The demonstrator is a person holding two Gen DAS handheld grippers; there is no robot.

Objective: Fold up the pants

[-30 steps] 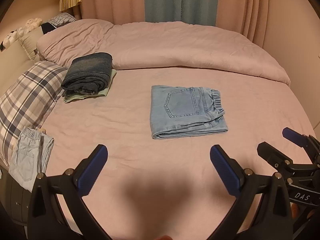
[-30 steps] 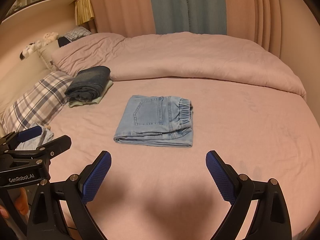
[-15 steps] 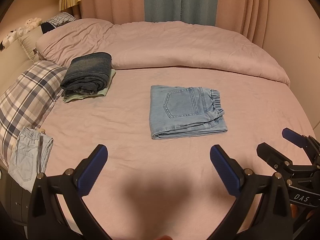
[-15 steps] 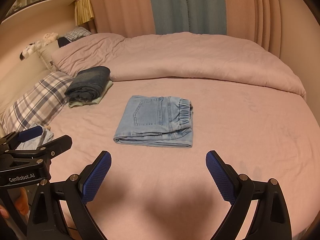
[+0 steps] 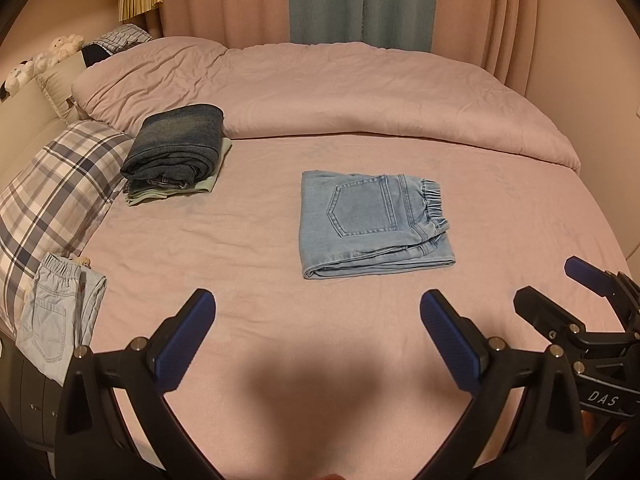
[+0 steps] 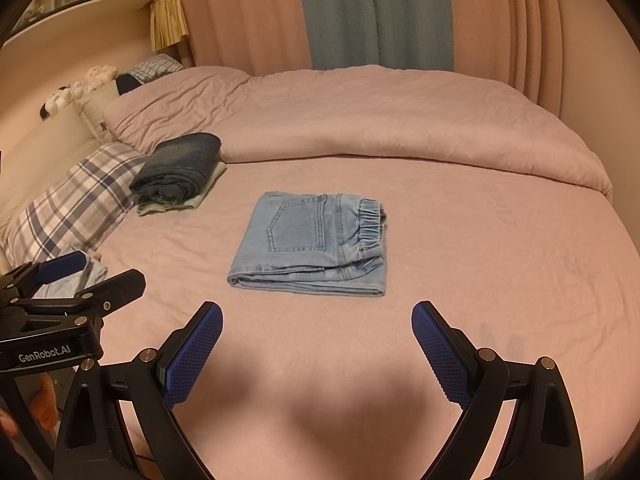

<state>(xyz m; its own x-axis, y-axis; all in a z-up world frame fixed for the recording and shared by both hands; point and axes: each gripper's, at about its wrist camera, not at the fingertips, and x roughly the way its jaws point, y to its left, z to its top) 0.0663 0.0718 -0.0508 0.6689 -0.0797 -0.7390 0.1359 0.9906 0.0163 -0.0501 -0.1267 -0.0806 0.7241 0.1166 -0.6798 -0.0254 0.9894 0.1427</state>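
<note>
A pair of light blue denim pants with an elastic waistband (image 5: 374, 224) lies folded into a compact rectangle near the middle of the pink-sheeted bed (image 5: 248, 240). Its back pocket faces up, the gathered waistband sits along its right edge, and the stacked folded layers show along the near edge.

The left tool (image 5: 316, 338) hovers over the near part of the bed, released, with its blue-padded fingers (image 5: 184, 340) spread wide and nothing between them. The right tool (image 6: 318, 346) hovers beside it, likewise released and holding nothing, with its textured blue pads (image 6: 442, 356) well apart. Both tools sit short of the pants and touch neither them nor each other.

At the far left of the sheet, a folded pair of dark blue jeans (image 5: 176, 146) rests on top of a folded pale green garment (image 5: 204, 188), just beside a plaid blue-and-white pillow (image 5: 56, 196). Another pale blue denim garment (image 5: 52, 316) lies on the near end of that pillow. A rumpled pink duvet (image 5: 340, 92) is bunched across the far side of the bed, in front of pink and teal curtains (image 5: 360, 0). Small plush toys (image 5: 40, 58) sit on the headboard ledge at the left.
</note>
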